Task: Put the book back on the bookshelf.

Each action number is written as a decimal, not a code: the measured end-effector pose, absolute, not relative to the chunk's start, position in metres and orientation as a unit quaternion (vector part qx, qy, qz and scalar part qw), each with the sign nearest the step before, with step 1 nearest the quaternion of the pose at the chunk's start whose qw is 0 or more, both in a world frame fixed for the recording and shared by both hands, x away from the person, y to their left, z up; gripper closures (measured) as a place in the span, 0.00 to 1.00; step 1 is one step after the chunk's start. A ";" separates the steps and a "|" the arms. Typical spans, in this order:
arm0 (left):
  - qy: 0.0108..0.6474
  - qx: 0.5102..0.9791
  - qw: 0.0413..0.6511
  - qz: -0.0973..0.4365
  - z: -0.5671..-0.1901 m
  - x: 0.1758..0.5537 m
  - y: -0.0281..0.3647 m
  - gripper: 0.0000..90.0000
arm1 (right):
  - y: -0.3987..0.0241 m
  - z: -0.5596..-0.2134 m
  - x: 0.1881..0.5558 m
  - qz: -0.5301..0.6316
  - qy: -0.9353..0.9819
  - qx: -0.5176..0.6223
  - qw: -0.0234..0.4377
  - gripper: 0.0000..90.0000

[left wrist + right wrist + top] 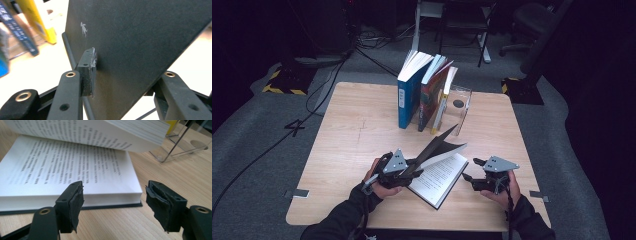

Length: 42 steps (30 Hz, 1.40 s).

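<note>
One open book [439, 177] on wooden table [352, 145], near front edge, between both grippers; right half flat, printed pages up. Black front cover [140, 37] plus a sheaf of pages lifted, tilted up to the left. Left gripper [404, 172]: jaws clamped on black cover, one pad pressed against its outer face. Right gripper [472, 172]: jaws apart, nothing between them, just beside book's right edge, not touching. Three upright books [424, 90] at table's far side, leaning by clear acrylic bookend [459, 107].
</note>
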State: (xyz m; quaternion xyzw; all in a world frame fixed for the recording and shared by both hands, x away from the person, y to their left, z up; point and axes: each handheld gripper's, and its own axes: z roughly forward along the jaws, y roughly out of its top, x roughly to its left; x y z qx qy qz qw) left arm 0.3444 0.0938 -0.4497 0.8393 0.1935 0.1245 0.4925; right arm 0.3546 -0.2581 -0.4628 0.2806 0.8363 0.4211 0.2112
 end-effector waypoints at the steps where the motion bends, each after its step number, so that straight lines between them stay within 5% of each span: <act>1: 0.194 0.839 0.493 0.124 -0.450 0.344 0.094 0.63 | -0.258 -0.463 0.355 0.421 0.836 0.281 0.211 0.34; 14: 0.120 0.856 0.498 0.073 -0.448 0.339 0.091 0.61 | -0.270 -0.455 0.359 0.447 0.831 0.248 0.217 0.37; 23: 0.158 0.839 0.514 0.088 -0.449 0.343 0.096 0.46 | -0.264 -0.448 0.369 0.472 0.823 0.229 0.219 0.41; 34: 0.214 0.817 0.521 0.127 -0.449 0.348 0.106 0.44 | -0.251 -0.438 0.390 0.490 0.809 0.239 0.217 0.41; 42: 0.199 0.829 0.503 0.139 -0.453 0.350 0.092 0.41 | -0.241 -0.433 0.398 0.490 0.805 0.251 0.223 0.42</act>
